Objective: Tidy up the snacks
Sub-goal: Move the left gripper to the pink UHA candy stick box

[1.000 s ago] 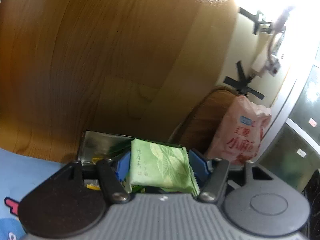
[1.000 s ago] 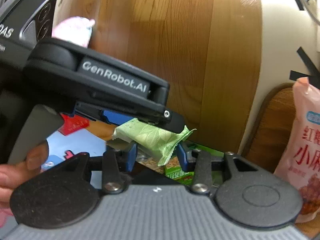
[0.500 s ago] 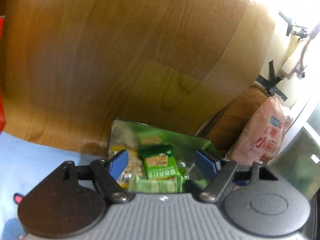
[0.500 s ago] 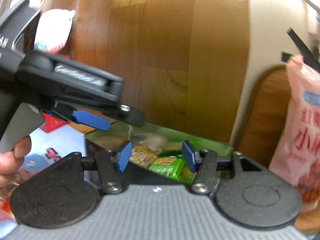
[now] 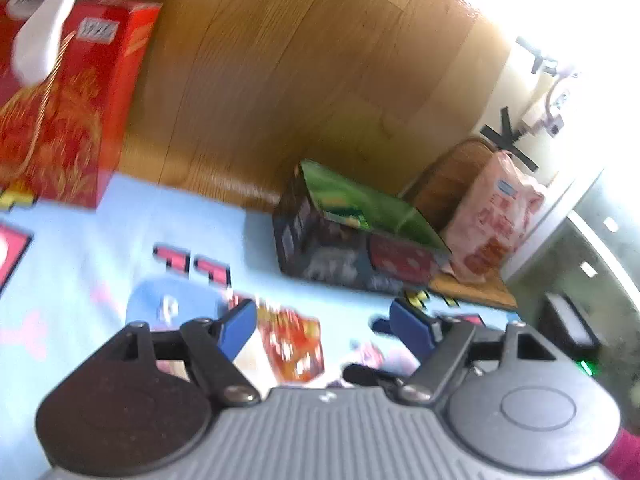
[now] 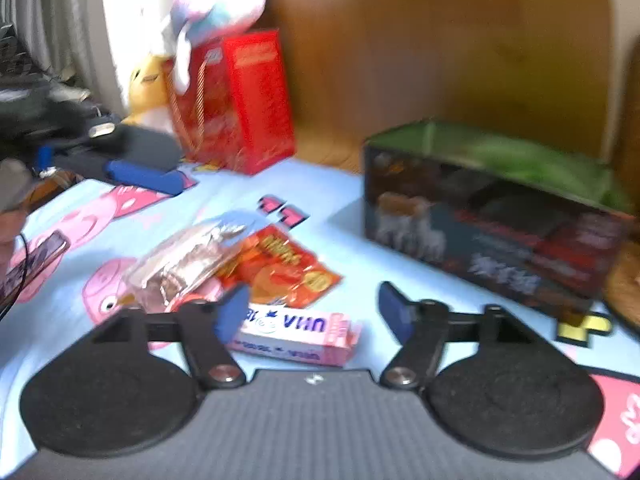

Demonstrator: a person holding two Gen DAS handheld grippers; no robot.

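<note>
Hovering with nothing gripped, the left gripper (image 5: 322, 324) and right gripper (image 6: 314, 310), its jaws just opened wider, are held released above snack packets (image 6: 280, 268) mid-cloth (image 6: 352, 240); the tin (image 6: 492, 216) is seen near the cloth's far edge.

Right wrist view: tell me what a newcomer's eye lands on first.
The bright red gift bag with a cord handle stands at the back left against the wooden wall, with a pastel plush toy on top. The dark printed rectangular tin box, open and green inside, sits at the right on the light-blue cartoon cloth. Nearer, an orange-red snack packet and a pink snack box lie loose.
</note>
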